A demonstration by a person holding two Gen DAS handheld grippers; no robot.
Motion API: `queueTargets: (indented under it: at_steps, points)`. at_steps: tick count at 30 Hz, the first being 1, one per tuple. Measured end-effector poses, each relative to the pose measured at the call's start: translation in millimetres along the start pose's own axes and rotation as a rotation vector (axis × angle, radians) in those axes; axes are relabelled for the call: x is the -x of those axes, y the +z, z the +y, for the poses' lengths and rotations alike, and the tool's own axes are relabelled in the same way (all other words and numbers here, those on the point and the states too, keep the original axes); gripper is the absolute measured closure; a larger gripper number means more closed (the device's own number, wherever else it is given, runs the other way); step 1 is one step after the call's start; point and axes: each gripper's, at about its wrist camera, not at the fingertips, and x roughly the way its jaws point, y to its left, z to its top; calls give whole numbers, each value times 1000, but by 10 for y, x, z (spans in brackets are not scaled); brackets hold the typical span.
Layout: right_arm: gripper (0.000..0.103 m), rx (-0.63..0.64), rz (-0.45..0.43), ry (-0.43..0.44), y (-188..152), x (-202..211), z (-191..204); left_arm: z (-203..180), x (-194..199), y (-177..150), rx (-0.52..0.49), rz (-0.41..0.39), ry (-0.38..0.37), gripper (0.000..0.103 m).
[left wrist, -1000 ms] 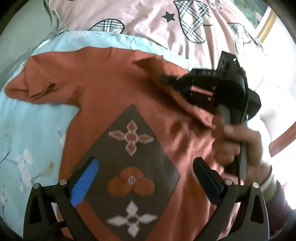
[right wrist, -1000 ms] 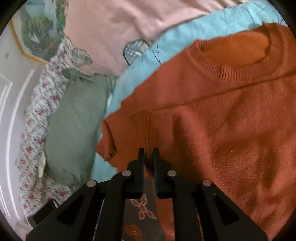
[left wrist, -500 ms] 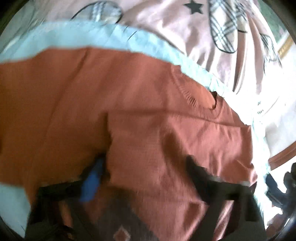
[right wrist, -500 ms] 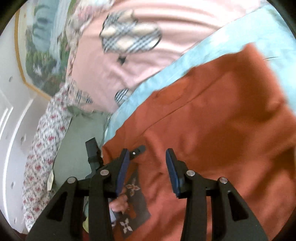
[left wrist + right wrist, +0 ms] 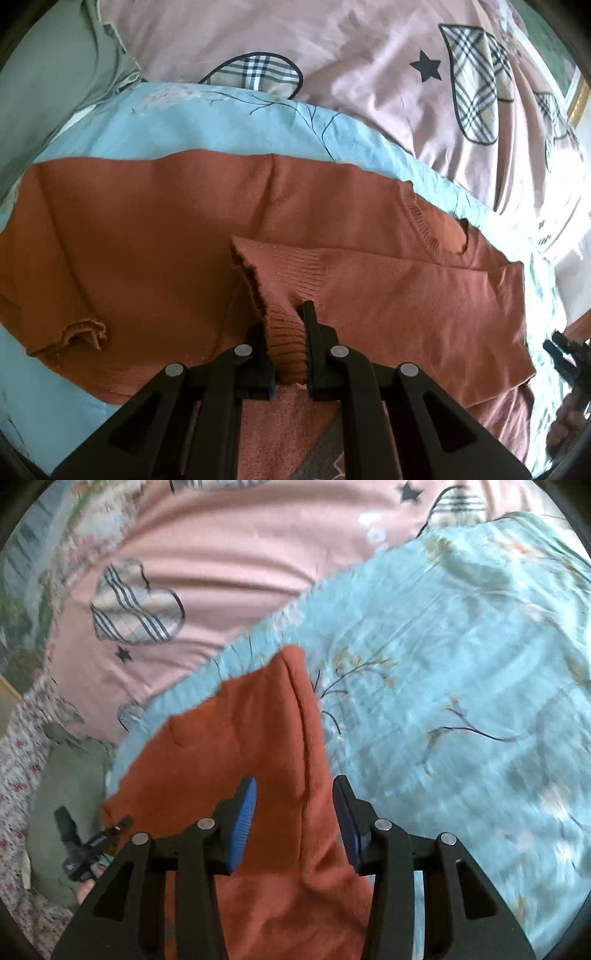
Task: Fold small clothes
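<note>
Left gripper [image 5: 285, 343]: jaws clamped on ribbed cuff of the rust-orange sweater [image 5: 147, 236], sleeve folded across the chest below the neckline. Right gripper [image 5: 295, 823]: jaws apart, blue pads [image 5: 242, 825] straddling a raised ridge of sweater fabric, not pinching it. Sweater lies spread on light-blue floral sheet [image 5: 184, 122]. Pink quilt [image 5: 351, 48] with plaid patches beyond. Right-wrist view blurred.
</note>
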Motion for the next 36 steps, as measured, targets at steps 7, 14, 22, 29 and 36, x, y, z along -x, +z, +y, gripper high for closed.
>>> queueTargets:
  at_steps: [7, 14, 22, 29, 36]
  points:
    - [89, 111, 124, -73, 100, -663, 60, -36, -95, -42, -41, 42, 11, 94]
    - [91, 111, 126, -139, 356, -613, -202, -371, -93, -67, -111, 42, -46, 93]
    - [64, 199, 34, -75, 67, -328, 208, -275, -213, -129, -90, 75, -34, 92]
    - [66, 65, 61, -106, -99, -244, -135, -15, 153, -217, -95, 64, 19, 87]
    - [47, 159, 29, 70, -615, 246, 439, 656, 891, -287, 5, -48, 122, 65]
